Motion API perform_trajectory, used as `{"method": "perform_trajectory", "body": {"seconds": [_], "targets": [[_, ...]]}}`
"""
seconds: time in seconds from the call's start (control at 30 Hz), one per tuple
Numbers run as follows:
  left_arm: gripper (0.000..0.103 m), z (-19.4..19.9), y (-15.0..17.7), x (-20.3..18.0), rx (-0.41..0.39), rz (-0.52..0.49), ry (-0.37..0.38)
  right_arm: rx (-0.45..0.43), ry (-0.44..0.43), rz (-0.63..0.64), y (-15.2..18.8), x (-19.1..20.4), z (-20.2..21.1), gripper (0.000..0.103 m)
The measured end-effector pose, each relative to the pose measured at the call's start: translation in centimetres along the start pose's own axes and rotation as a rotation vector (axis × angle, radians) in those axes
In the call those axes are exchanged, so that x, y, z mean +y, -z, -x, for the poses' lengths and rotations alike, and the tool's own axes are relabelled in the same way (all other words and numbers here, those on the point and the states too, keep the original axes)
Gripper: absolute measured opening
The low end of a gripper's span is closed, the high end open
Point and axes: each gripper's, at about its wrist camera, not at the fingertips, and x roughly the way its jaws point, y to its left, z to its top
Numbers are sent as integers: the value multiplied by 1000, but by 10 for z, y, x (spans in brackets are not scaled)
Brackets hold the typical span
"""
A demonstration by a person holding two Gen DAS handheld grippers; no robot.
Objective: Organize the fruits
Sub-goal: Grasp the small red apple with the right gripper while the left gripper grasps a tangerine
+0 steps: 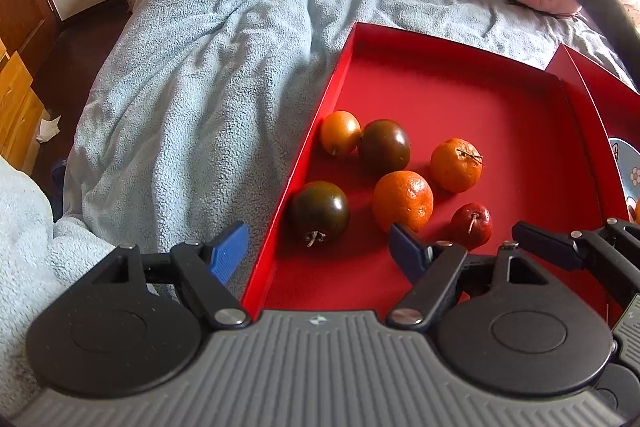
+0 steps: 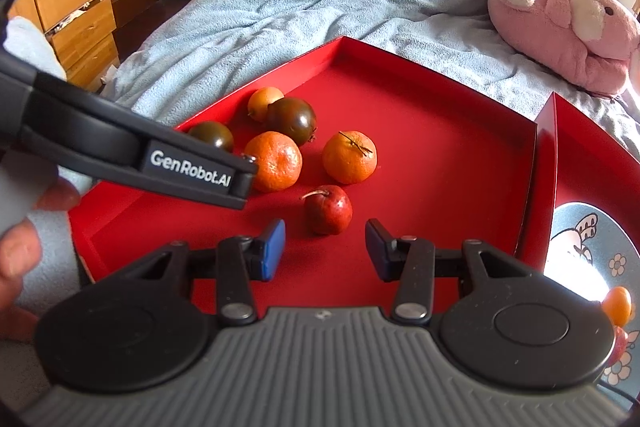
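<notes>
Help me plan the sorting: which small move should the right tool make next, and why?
Probably ease the right tool forward and down around the small red fruit. Its jaws stand open, empty, with that fruit lying just ahead between them on the red tray, apart from the oranges.

The red tray's [image 2: 440, 115] far half and right side lie open. Six fruits crowd its near-left part, the small red fruit [image 2: 328, 209] just ahead of the right gripper's [image 2: 325, 247] spread fingers.
</notes>
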Motion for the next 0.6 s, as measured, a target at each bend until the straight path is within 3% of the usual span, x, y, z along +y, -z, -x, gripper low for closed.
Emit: {"method": "perform_trajectory", "body": {"seconds": [0.57, 0.6], "targets": [[81, 4, 1, 11, -13, 54, 95, -18, -5, 15, -9, -2, -21, 46], [81, 5, 1, 11, -15, 52, 95, -19, -4, 23, -9, -2, -22, 35]]}}
